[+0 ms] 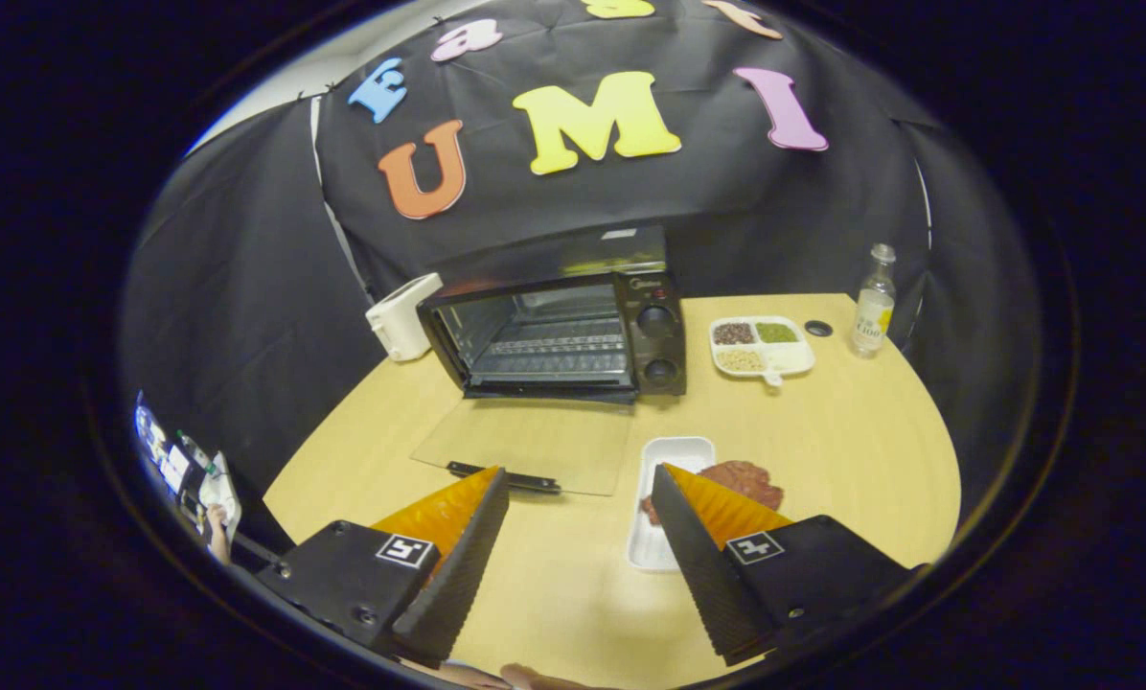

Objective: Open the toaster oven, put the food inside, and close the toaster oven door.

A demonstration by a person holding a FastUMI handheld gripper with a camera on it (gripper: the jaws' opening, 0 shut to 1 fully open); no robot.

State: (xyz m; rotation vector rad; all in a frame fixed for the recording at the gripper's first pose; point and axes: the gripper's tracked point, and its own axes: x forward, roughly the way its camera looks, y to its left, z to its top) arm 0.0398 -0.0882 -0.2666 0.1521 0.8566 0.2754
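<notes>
A toaster oven (573,331) sits at the far side of a wooden table (851,450), its glass door (525,446) folded flat, ready for loading. The gripper (581,498) hangs spread wide, empty. Near right, a white tray (664,460) holds what is probably meat (750,479).

Setting: staged recording booth, not a real kitchen. Black cloth (247,268) hangs as the walls on all sides around a single light wood tabletop (851,431), with a strip of pale room wall (343,57) visible above the cloth. Kitchen props are laid out on it: black toaster oven (559,326) with glass door (525,443) folded down flat, white appliance (402,314) beside it, divided dish (763,345) of grains, small glass bottle (874,302), white tray (664,498) carrying food (745,479). Gripper (581,494) jaws stand apart over the tabletop, holding nothing
</notes>
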